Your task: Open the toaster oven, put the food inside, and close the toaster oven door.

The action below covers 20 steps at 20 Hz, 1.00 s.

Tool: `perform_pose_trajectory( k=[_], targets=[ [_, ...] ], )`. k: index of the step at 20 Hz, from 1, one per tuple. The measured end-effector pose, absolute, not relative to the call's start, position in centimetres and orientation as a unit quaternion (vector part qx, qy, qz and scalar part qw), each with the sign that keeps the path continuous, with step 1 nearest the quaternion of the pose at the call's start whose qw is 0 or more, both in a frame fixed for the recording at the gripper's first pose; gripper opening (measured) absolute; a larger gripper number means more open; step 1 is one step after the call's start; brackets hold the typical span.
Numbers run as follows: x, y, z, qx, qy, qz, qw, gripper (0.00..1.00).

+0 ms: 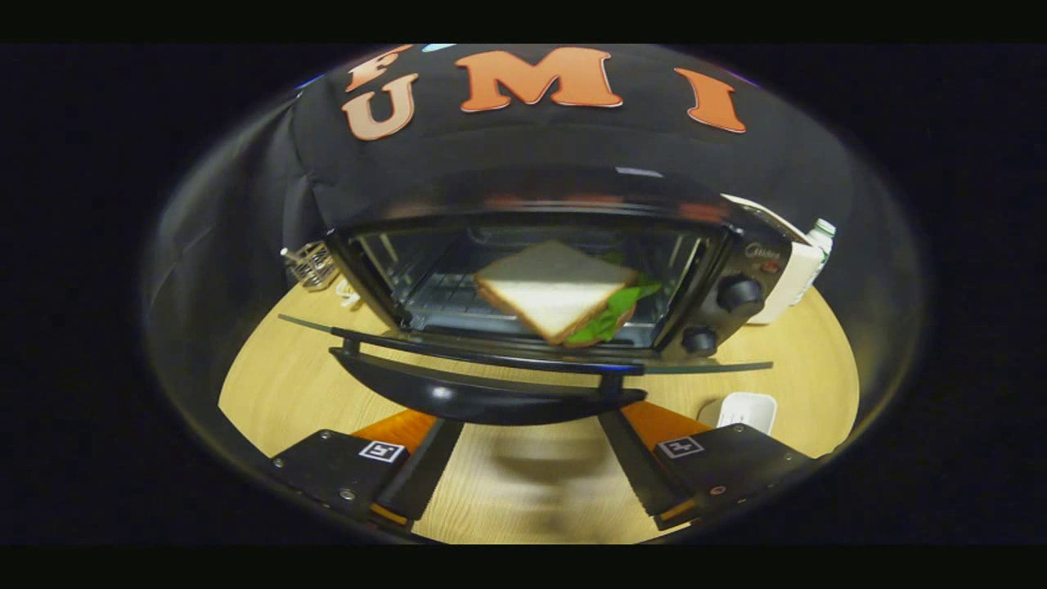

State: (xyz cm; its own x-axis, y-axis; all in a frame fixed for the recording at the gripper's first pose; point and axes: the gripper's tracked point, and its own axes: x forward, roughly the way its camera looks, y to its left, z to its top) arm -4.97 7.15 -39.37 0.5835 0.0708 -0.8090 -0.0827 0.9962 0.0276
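Observation:
The black toaster oven (pixel 736 262) stands on a wooden table with its glass door (pixel 523 356) folded down flat toward me. Inside, on the wire rack, lies a sandwich (pixel 552 286) of white bread with green lettuce sticking out of its right side. The door's black handle (pixel 483 397) runs across just in front of my fingers and hides their tips. My gripper (pixel 530 425) is open, its fingers spread wide just under the handle, with nothing held between them. Two knobs (pixel 740 294) sit on the oven's right panel.
A small white dish (pixel 746 409) rests on the table (pixel 278 384) by my right finger. A white box (pixel 797 274) and a bottle (pixel 820 237) stand behind the oven's right side. A wire holder (pixel 311 263) sits at the oven's left.

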Motion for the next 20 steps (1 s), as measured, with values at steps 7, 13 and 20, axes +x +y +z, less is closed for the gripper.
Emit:
perform_pose_trajectory(
  k=[7,13,20],
  targets=[
    [0.2,6.1,-37.1,0.016,0.416,0.018,0.909,0.96],
    [0.9,6.0,-35.2,0.005,0.399,0.015,0.917,0.95],
    [0.0,7.0,-25.5,-0.005,0.301,0.063,0.951,0.95]
  ],
)
